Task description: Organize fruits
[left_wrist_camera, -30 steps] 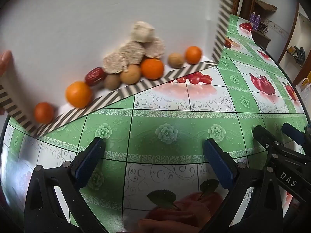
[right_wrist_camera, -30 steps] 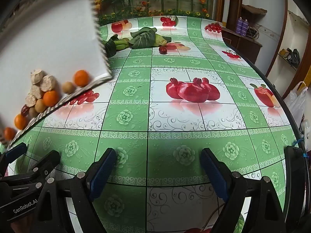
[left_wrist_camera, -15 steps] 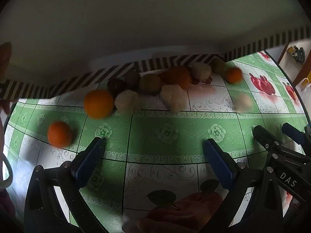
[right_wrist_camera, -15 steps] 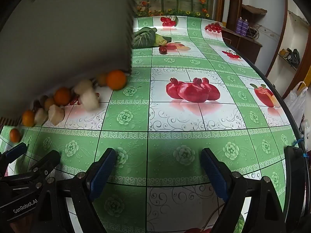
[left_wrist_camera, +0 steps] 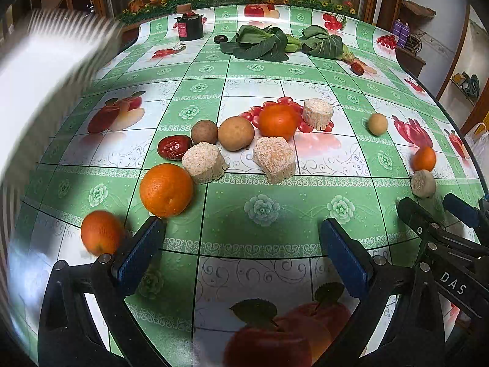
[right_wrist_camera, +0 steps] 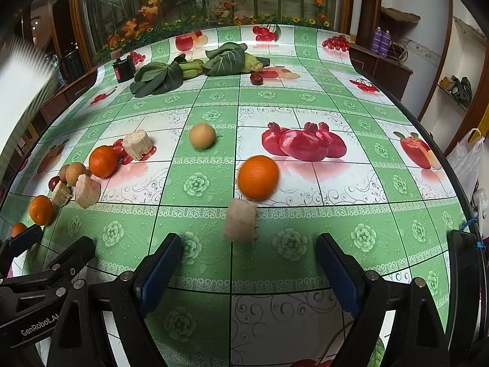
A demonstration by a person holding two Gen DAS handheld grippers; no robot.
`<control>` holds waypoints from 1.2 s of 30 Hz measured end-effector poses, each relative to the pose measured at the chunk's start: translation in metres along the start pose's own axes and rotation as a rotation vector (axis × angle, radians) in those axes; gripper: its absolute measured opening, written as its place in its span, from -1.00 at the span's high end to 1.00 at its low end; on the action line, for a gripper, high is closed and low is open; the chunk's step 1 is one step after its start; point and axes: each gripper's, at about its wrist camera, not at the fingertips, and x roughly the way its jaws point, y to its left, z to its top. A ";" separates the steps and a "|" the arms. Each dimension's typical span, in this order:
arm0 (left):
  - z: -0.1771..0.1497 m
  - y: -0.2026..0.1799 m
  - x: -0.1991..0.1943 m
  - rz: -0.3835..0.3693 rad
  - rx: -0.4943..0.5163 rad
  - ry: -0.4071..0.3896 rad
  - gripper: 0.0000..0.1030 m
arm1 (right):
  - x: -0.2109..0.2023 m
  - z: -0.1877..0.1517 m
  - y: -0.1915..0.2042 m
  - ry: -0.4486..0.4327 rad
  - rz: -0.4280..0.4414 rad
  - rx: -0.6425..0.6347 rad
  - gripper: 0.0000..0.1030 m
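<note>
fruit lies scattered on the table (left_wrist_camera: 262,238); nothing sorted yet, i judge. my left gripper (left_wrist_camera: 241,252) and right gripper (right_wrist_camera: 249,264) both gape apart, empty, nearest orange (left_wrist_camera: 166,189) untouched.

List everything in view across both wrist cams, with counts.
oranges: 4, orange, scattered across the near tablecloth
brown round fruits: 3, tan-brown, two in the cluster, one apart to the right
beige chunks: 4, beige, three in the cluster, one beside the right orange
red dates: 2, dark red, one in the cluster, one by the greens
leafy greens: 2 bunches, green, far side
jar: 1, black with red label, far left
striped tray: 1, white, blurred, raised at left
tablecloth: 1, green and white, fruit prints
left claw: 1, black with blue pads, open, empty
right claw: 1, same, open, empty
</note>
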 end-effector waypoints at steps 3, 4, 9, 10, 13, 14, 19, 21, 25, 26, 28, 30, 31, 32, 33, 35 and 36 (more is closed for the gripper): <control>0.000 0.000 0.000 0.000 0.000 0.000 -1.00 | 0.000 0.000 0.000 0.000 0.000 0.000 -0.73; -0.001 0.001 0.001 0.000 0.000 0.000 -1.00 | 0.000 0.000 0.000 0.001 0.000 0.000 -0.73; -0.001 0.001 0.000 0.000 0.000 -0.001 -1.00 | 0.000 0.000 0.000 0.001 0.000 0.000 -0.73; -0.001 0.001 0.000 0.000 0.000 0.000 -1.00 | -0.001 0.000 0.000 0.000 0.000 0.000 -0.73; -0.001 0.001 0.000 0.000 0.000 0.000 -1.00 | -0.001 0.001 0.000 0.001 0.000 0.000 -0.73; -0.001 0.001 0.000 0.000 0.000 0.000 -1.00 | -0.001 0.001 0.000 0.001 0.000 0.000 -0.73; -0.001 0.001 0.000 0.000 0.000 0.000 -1.00 | -0.001 0.001 0.000 0.002 -0.001 -0.002 -0.76; -0.001 0.001 0.000 0.001 0.000 0.000 -1.00 | -0.001 0.000 -0.002 0.008 0.002 -0.006 -0.85; 0.000 0.001 0.000 0.000 0.000 0.000 -1.00 | -0.002 0.000 0.000 0.008 0.004 -0.007 -0.86; 0.000 0.000 0.000 0.001 0.001 0.000 -1.00 | -0.002 0.000 0.000 0.008 0.004 -0.007 -0.86; -0.001 0.001 -0.001 -0.004 0.010 0.002 -1.00 | -0.002 0.000 0.000 0.008 0.007 -0.006 -0.86; 0.000 -0.001 -0.001 -0.023 0.034 0.013 -1.00 | 0.001 0.002 0.003 0.010 0.011 -0.006 -0.87; 0.000 -0.003 -0.001 -0.039 0.059 0.035 -0.99 | 0.000 0.001 0.004 0.009 0.012 -0.009 -0.88; 0.000 -0.004 -0.001 -0.052 0.078 0.052 -0.99 | 0.001 0.001 0.005 0.009 0.014 -0.013 -0.87; 0.000 -0.006 -0.002 -0.061 0.088 0.061 -0.99 | 0.002 0.001 0.004 0.007 0.016 -0.018 -0.85; -0.004 -0.003 -0.008 -0.090 0.097 0.052 -0.88 | -0.004 0.000 0.002 -0.008 0.046 -0.037 -0.41; -0.007 -0.001 -0.013 -0.100 0.095 0.042 -0.87 | -0.008 0.000 0.000 -0.003 0.081 -0.047 -0.30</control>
